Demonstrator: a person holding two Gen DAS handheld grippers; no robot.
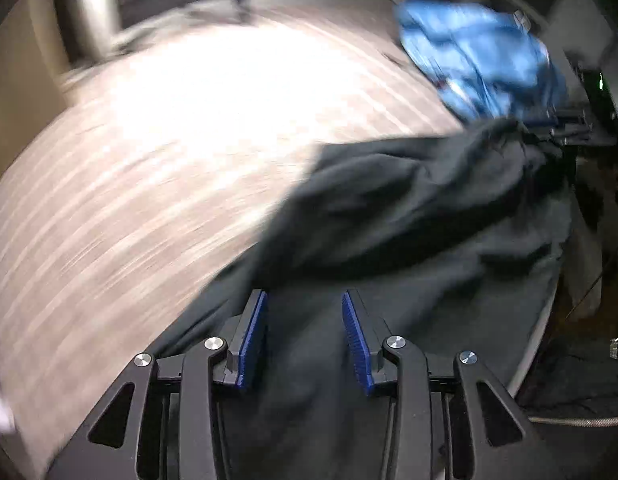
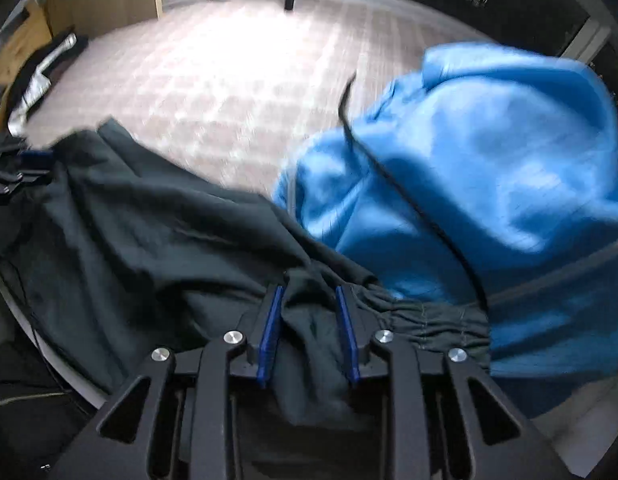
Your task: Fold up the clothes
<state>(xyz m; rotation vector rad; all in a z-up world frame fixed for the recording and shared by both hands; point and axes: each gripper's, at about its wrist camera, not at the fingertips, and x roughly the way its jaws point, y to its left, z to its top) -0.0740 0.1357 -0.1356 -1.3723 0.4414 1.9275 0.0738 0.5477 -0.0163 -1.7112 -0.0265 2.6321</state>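
Two grippers on dark green-black cloth garment (image 2: 157,232), round table.
Right gripper (image 2: 309,332) seemingly pinches fabric; left gripper (image 1: 305,340) gapes; crumpled blue garment (image 2: 489,184) beside.

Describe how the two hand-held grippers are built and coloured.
The left hand-held gripper and right hand-held gripper match: black angular linkage arms with triangular cut-outs, round silver pivot bolts, and two fingers faced with ribbed blue pads. No cables, markings or sleeves show.

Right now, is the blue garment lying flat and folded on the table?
No, the blue garment sits in a crumpled heap beside the dark garment.
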